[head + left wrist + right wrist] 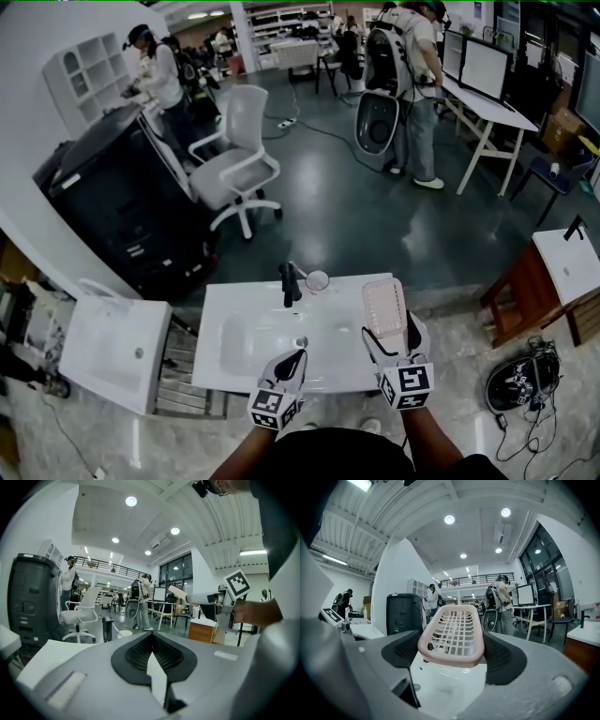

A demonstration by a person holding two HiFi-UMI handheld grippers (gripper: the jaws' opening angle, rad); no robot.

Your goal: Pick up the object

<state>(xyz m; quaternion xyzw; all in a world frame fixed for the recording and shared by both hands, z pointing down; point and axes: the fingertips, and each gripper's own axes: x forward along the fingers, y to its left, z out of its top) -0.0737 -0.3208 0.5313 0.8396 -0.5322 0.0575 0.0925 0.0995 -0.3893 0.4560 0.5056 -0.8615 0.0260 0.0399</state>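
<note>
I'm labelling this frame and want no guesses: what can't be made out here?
The cup beside the faucet: contents too small to tell, head view.
The sink basin: left gripper view, hidden by the left gripper body.
The sink's right rear corner: head view, covered by the pink basket in the right gripper.

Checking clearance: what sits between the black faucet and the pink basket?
A small round white cup stands close beside the faucet; the rest of the sink rim up to the pink basket is bare. Head view shows it.
</note>
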